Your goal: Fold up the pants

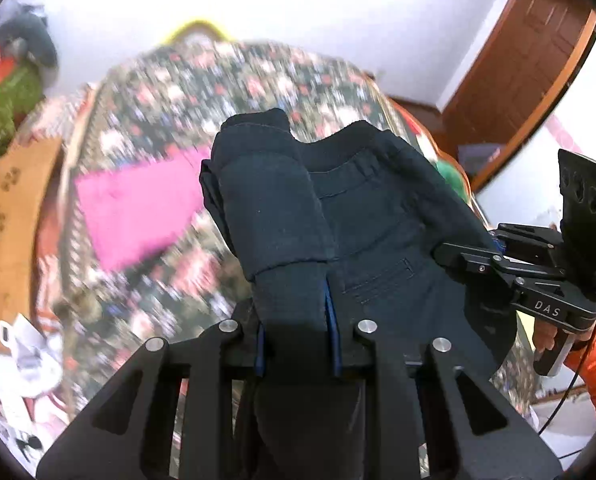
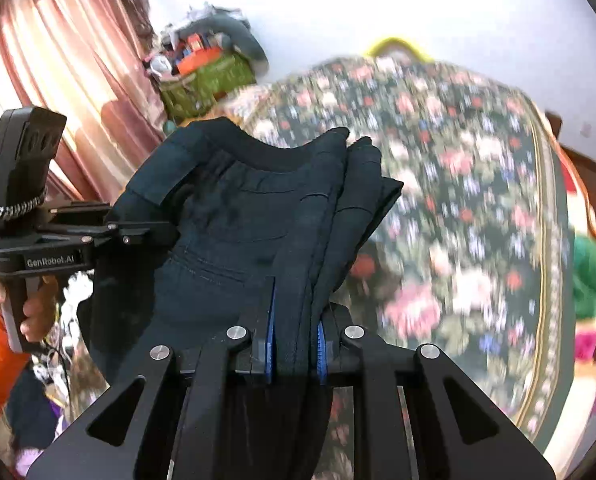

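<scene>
Floral bedspread point(image 2: 478, 184) fills the background of both wrist views, blurred, with a pink cloth point(image 1: 137, 212) lying on it and a wooden door point(image 1: 526, 64) beyond.

Left gripper point(image 1: 293, 344): your two fingers are clamped on a thick bunched fold of the dark pants point(image 1: 362, 216), the blue pads point(image 1: 330, 312) pressed against the cloth on either side.

Right gripper point(image 2: 293, 344): closed likewise on several stacked layers at the opposite edge of the garment, blue pads point(image 2: 271, 320) squeezing the fabric between them.

Pants: held up between your two grippers, clear of the bedspread, sagging in the middle. A welt pocket and stitched seam show on the face turned toward both cameras. From the left wrist view, your right gripper enters at the right with your hand point(image 1: 546, 336) on its grip; the right wrist view shows the mirror case.

Step in hand, as a judgement: the lift of an already partly doubled garment, ahead of laying it down for a further fold.

Next move, as a judgement: keep both grips firm and level, carry the cloth over a bare part of the bedspread away from the pink cloth, lower the hanging edge first so it lands flat, then bring the held edge across.
</scene>
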Demonstrator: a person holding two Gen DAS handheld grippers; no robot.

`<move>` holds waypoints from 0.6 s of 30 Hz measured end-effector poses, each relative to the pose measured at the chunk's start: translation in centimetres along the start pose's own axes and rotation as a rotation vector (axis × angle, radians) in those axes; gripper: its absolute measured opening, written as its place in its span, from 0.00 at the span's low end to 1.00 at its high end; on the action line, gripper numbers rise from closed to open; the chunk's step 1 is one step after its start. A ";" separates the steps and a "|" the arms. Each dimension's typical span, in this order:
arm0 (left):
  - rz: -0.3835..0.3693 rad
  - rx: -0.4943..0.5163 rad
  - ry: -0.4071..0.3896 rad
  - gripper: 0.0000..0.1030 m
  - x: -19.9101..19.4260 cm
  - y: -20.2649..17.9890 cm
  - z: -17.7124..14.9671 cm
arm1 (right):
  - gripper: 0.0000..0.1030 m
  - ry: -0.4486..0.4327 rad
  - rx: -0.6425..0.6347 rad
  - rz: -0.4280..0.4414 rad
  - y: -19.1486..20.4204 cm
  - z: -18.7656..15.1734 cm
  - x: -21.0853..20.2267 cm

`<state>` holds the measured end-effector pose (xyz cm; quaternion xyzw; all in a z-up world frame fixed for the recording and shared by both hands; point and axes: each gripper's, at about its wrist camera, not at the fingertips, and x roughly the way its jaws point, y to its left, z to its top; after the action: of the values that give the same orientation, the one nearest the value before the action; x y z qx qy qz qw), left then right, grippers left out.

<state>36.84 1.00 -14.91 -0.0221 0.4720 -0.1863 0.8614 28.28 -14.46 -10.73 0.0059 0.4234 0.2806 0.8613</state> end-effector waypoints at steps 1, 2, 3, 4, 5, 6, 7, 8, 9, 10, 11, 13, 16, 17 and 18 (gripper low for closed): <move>0.011 0.003 -0.022 0.22 -0.6 0.5 0.6 | 0.14 -0.016 -0.008 -0.001 0.3 0.8 0.2; 0.020 0.000 -0.042 0.22 -1.0 1.1 1.3 | 0.14 -0.031 -0.018 -0.002 0.8 1.8 0.5; 0.027 -0.005 -0.057 0.22 -1.2 1.9 2.1 | 0.14 -0.044 -0.028 -0.002 1.2 2.8 0.8; 0.035 -0.017 -0.074 0.22 -1.6 2.8 2.8 | 0.13 -0.053 -0.037 -0.002 1.5 3.5 1.1; 0.043 -0.026 -0.089 0.22 -1.8 3.7 3.5 | 0.13 -0.067 -0.049 -0.005 1.9 4.5 1.5; 0.050 -0.031 -0.098 0.22 -1.9 4.2 3.9 | 0.13 -0.075 -0.057 -0.007 2.2 5.2 1.9; 0.059 -0.039 -0.112 0.22 -2.0 5.1 4.6 | 0.13 -0.083 -0.064 -0.008 2.5 6.0 2.4; 0.069 -0.045 -0.124 0.22 -2.1 5.9 5.2 | 0.13 -0.090 -0.071 -0.010 2.8 7.0 3.1; 0.082 -0.050 -0.135 0.22 -2.1 6.7 5.7 | 0.13 -0.096 -0.076 -0.010 3.0 7.7 3.7; 0.095 -0.054 -0.145 0.22 -1.9 7.6 6.3 | 0.13 -0.099 -0.079 -0.010 3.2 8.4 4.4; 0.108 -0.057 -0.151 0.22 -1.8 8.4 6.7 | 0.13 -0.102 -0.079 -0.009 3.3 9.2 5.3; 0.131 -0.064 -0.157 0.22 -1.1 10.0 7.3 | 0.13 -0.104 -0.072 -0.005 3.4 10.3 7.0; 0.168 -0.089 -0.148 0.22 0.8 12.9 8.3 | 0.13 -0.092 -0.075 -0.011 3.7 11.5 10.2; 0.181 -0.099 -0.139 0.22 1.9 14.1 8.5 | 0.13 -0.082 -0.072 -0.013 3.8 11.8 11.5; 0.188 -0.103 -0.131 0.22 2.6 14.9 8.6 | 0.13 -0.071 -0.068 -0.015 3.9 12.1 12.7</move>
<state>49.58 12.78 -15.40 -0.0342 0.4236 -0.0782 0.9018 41.41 -2.19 -11.19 -0.0167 0.3830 0.2881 0.8775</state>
